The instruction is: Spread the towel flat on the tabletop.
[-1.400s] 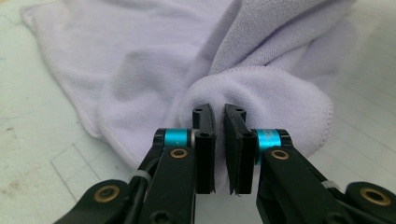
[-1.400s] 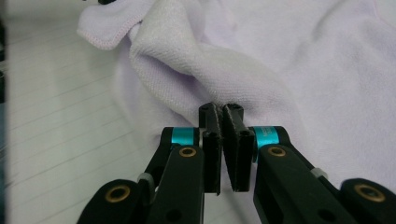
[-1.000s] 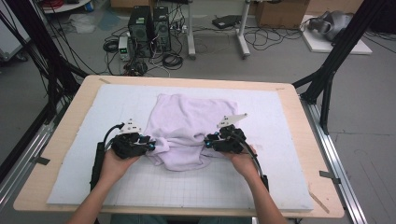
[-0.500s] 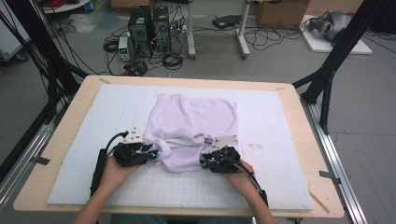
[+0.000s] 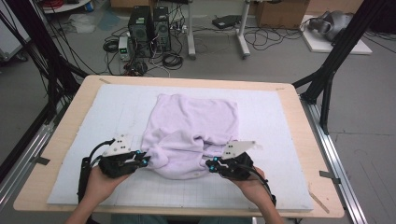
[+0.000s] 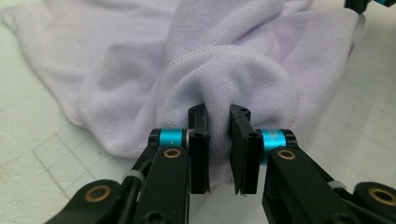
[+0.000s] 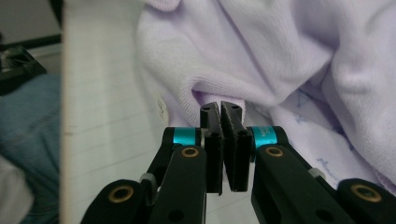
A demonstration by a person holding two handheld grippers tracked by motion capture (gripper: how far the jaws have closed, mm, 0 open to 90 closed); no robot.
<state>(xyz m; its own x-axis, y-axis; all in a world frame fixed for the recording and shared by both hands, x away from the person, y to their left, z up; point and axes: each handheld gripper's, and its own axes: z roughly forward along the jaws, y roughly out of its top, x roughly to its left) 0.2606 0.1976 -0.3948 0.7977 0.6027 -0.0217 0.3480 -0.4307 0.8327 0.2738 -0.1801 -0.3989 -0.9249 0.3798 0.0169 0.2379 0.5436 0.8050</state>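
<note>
We are working at a pale wooden bench (image 5: pixel 56 154) covered by a white gridded foam mat (image 5: pixel 280 140), and on that mat lies our lilac terry-cloth towel (image 5: pixel 196 121). Its far half is spread flat toward the back of the mat, with a fairly straight far edge; its near half is bunched and rumpled, drawn toward our side of the bench into a soft heap between our hands.

The gathering part looks done, as we judge it: both near corners, or folds close to them, are now caught. What is left seems to be the real move, lifting the near edge and carrying it either outward to flatten the cloth or over the far half to fold it. Nothing is yet folded cleanly, and the creases in the middle remain to be smoothed.

Our left claw (image 6: pixel 219 126) has just been closing and is clenched on a thick roll of towel that bulges above its jaws, at the heap's left side. Our right claw (image 7: pixel 220 122) has also just been closing; its jaws stand nearly together, pinching a thin fold of the same cloth at the heap's right side.
</note>
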